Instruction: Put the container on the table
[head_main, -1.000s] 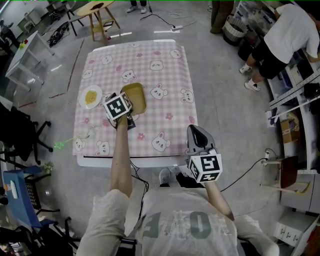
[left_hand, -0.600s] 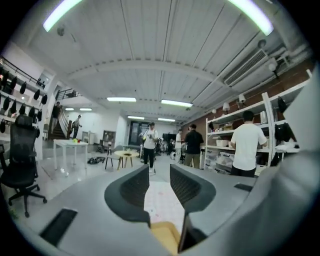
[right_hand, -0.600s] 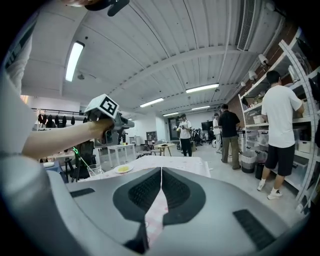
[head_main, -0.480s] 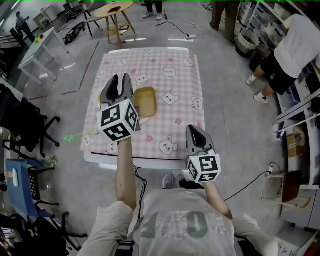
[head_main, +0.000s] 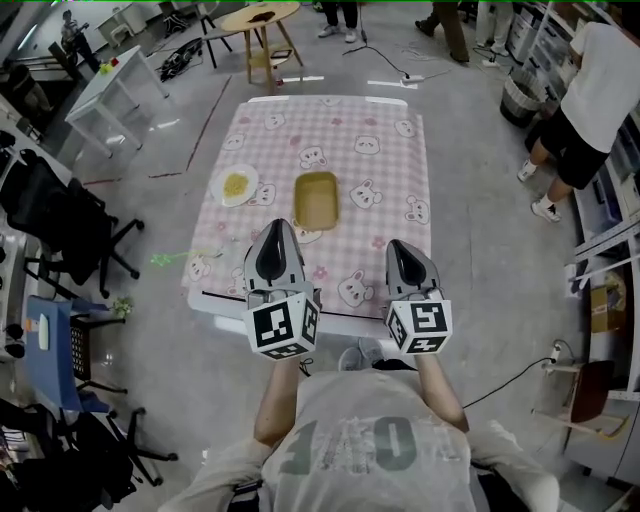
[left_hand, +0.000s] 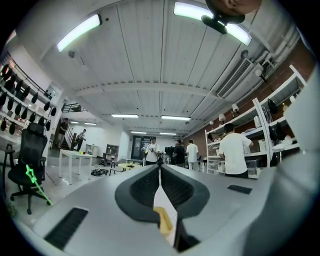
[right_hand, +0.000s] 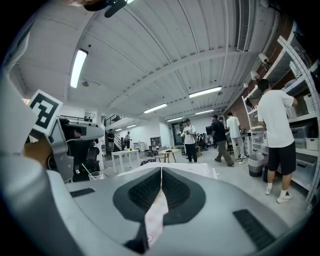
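Note:
The olive-yellow container (head_main: 316, 198) rests open side up on the pink checked table (head_main: 390, 170), near its middle. Both grippers hang in the air over the table's near edge, pointing level and well short of the container. My left gripper (head_main: 277, 230) is closing its jaws, and they meet at the tips with nothing between them (left_hand: 160, 169). The right gripper (head_main: 402, 247) is shut and empty too (right_hand: 161, 170). In the right gripper view the left gripper (right_hand: 55, 142) shows at the left edge.
A white plate of yellow food (head_main: 236, 185) lies left of the container. A clear cup with a green straw (right_hand: 95, 175) stands near the table's front left. Black chairs (head_main: 60, 230) and a blue cart (head_main: 50, 340) stand left; a person (head_main: 600, 80) bends at shelves on the right.
My left gripper left the container, rose and drew back toward me, and its jaws went from wide open to closed. The container stays on the table. The right gripper barely shifted.

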